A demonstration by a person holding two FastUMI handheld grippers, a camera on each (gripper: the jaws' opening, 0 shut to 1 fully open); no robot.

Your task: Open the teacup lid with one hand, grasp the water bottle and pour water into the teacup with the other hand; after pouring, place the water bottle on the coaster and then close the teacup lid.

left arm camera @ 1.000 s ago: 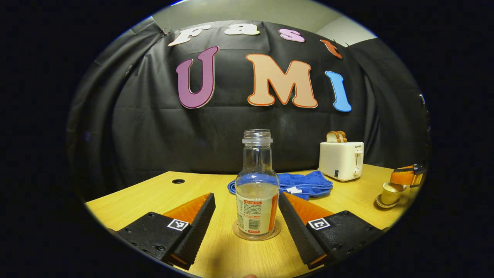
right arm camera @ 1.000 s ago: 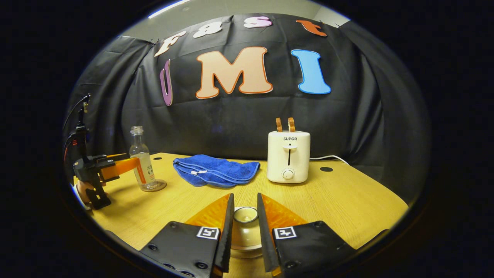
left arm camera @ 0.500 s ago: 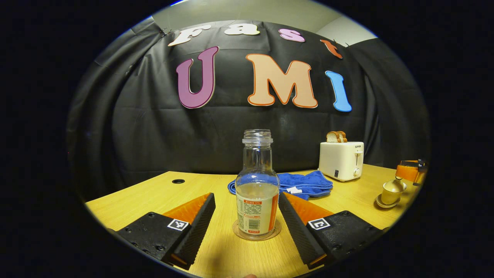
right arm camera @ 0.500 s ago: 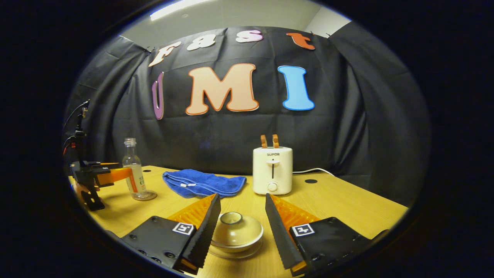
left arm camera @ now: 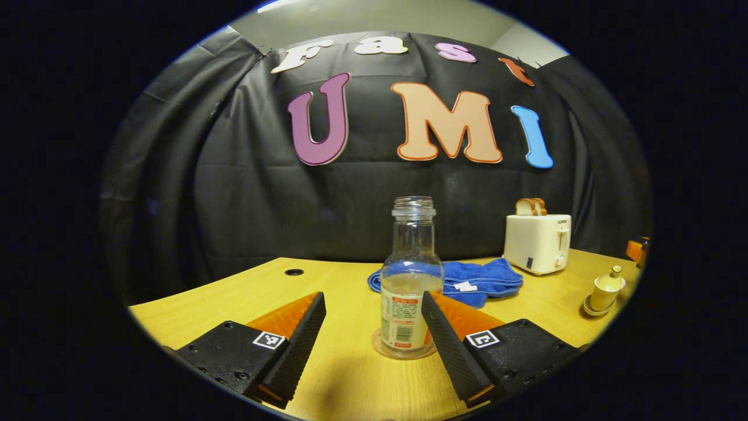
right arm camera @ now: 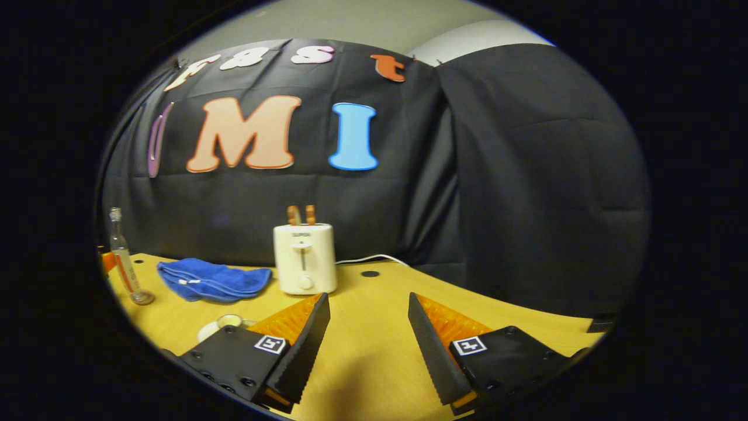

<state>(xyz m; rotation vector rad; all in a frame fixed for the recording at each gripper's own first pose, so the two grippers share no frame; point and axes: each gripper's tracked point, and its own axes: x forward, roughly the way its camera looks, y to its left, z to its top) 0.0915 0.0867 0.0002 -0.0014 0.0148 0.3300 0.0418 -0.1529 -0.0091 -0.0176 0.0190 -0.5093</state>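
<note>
A clear water bottle (left arm camera: 412, 275), uncapped and partly filled, stands upright on a round coaster (left arm camera: 403, 352) on the wooden table. My left gripper (left arm camera: 371, 342) is open, and the bottle sits just ahead, closer to its right finger. At the far right the cream teacup (left arm camera: 605, 287) rests on its saucer with its lid on. In the right gripper view my right gripper (right arm camera: 368, 345) is open over bare table, holding nothing. The teacup (right arm camera: 227, 321) peeks out behind its left finger. The bottle (right arm camera: 121, 263) stands far left.
A white toaster (left arm camera: 537, 244) with bread slices stands at the back, also in the right gripper view as the toaster (right arm camera: 304, 258). A crumpled blue cloth (left arm camera: 470, 279) lies between bottle and toaster. The table (right arm camera: 374, 327) has a cable hole (right arm camera: 369, 273).
My right gripper let go of the teacup lid, opened and swung away to the right, leaving the lid on the cup. My left gripper shifted slightly; the bottle stays on the coaster.
</note>
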